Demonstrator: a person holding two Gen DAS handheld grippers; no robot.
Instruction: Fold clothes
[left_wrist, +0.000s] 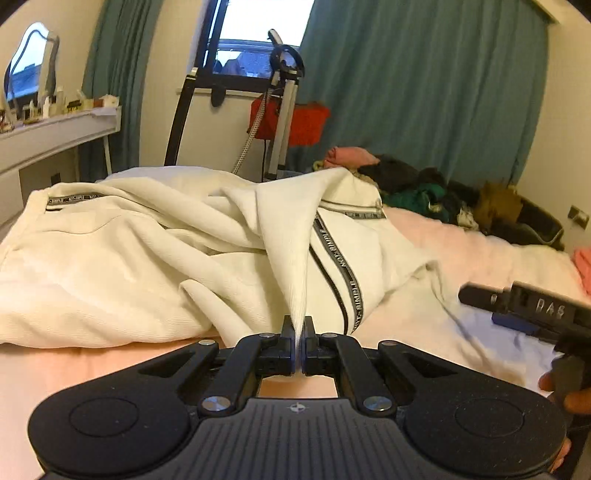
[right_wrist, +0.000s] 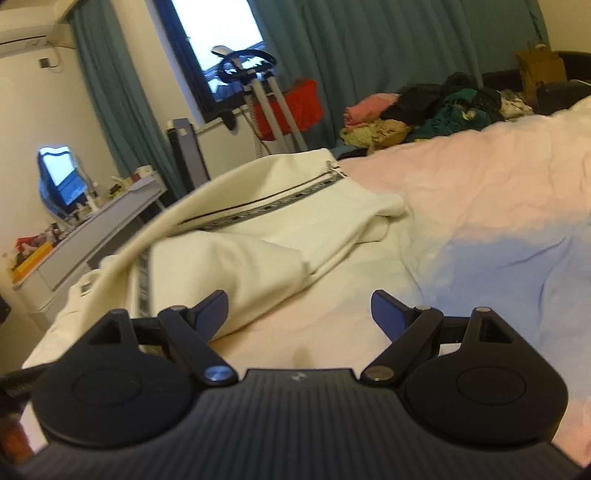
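Bare sheet (right_wrist: 498, 206) right, cream garment (left_wrist: 110, 266) left, perhaps passable

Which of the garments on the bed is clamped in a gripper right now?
The cream jacket with black lettered trim: the left gripper pinches its fabric. The dark heap lies untouched.
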